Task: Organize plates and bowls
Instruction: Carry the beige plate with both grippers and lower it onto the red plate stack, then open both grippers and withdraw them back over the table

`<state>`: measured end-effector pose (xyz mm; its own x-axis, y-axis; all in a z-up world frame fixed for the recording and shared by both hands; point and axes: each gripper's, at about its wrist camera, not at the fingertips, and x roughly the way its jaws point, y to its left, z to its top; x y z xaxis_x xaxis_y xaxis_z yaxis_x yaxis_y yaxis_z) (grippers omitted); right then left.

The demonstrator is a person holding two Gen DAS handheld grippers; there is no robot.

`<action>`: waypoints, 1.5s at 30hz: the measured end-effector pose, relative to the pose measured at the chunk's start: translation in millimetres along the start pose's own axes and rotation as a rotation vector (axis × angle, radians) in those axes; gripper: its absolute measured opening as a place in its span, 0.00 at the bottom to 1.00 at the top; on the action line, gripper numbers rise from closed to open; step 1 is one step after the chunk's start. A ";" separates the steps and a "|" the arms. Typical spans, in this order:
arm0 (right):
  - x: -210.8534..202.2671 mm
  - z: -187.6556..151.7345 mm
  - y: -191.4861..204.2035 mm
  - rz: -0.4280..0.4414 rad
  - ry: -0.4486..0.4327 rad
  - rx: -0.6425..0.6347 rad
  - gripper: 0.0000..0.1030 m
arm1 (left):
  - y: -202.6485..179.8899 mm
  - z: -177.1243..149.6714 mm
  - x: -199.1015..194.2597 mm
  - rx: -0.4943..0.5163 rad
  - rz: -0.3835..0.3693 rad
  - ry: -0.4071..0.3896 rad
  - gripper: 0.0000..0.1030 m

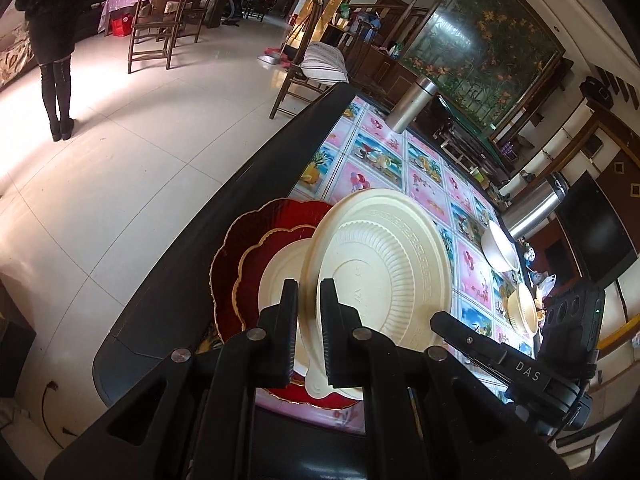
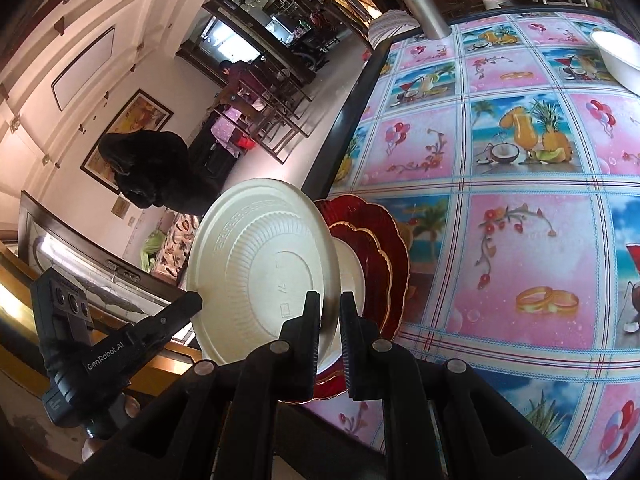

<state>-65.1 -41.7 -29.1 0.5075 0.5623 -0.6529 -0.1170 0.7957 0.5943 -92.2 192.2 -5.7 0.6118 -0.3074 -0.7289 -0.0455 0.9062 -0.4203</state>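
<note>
A cream plate (image 1: 380, 256) (image 2: 260, 264) hangs tilted on edge, underside toward both cameras. My left gripper (image 1: 309, 292) is shut on one side of its rim, and my right gripper (image 2: 330, 300) is shut on the opposite side. Each gripper's tip also shows in the other's view, the right gripper (image 1: 440, 320) and the left gripper (image 2: 192, 300). Just below the held plate lies a stack near the table's corner: a large red scalloped plate (image 1: 228, 248) (image 2: 394, 236), a smaller red plate (image 1: 252, 256) on it, and another cream plate (image 1: 280, 276) (image 2: 352, 272) on top.
The table (image 1: 240, 200) has a dark rim and a pink picture cloth (image 2: 520, 240). Two steel flasks (image 1: 412, 104) (image 1: 532, 208) and cream bowls (image 1: 498, 246) (image 1: 522, 308) (image 2: 616, 60) stand farther along. A person (image 1: 52, 40) stands on the tiled floor beyond the edge, near chairs (image 1: 156, 20).
</note>
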 end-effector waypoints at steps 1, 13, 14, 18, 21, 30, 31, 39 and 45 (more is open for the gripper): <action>2.7 -1.3 -0.7 -0.003 0.008 0.003 0.09 | 3.5 -1.8 2.2 -0.005 -0.002 0.008 0.08; 19.7 -3.6 -3.3 -0.034 0.052 0.025 0.09 | 23.3 -9.6 10.8 -0.046 -0.025 0.074 0.08; 22.9 -2.6 -3.7 -0.036 0.058 0.028 0.09 | 25.5 -10.0 10.7 -0.047 -0.026 0.077 0.08; 28.6 -0.9 -5.2 -0.044 0.062 0.028 0.09 | 29.4 -10.6 8.5 -0.046 -0.038 0.088 0.08; 30.1 0.5 -4.8 -0.048 0.061 0.022 0.09 | 29.4 -9.6 5.2 -0.037 -0.034 0.082 0.08; 33.1 0.3 -2.7 -0.049 0.063 0.016 0.09 | 33.3 -8.1 0.5 -0.025 -0.023 0.067 0.10; 33.3 0.6 -2.4 -0.049 0.064 0.015 0.09 | 33.8 -8.3 -0.1 -0.023 -0.016 0.064 0.11; 35.1 2.2 -0.4 -0.059 0.066 0.011 0.13 | 37.7 -4.5 -17.1 0.018 0.112 -0.002 0.11; 32.9 3.4 6.5 -0.054 0.060 -0.005 0.22 | 25.2 -3.3 -26.5 0.050 0.117 -0.042 0.12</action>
<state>-46.3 -18.8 -45.1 0.4614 0.5310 -0.7108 -0.0950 0.8261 0.5554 -112.2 222.3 1.3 0.6371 -0.1874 -0.7477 -0.0799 0.9487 -0.3058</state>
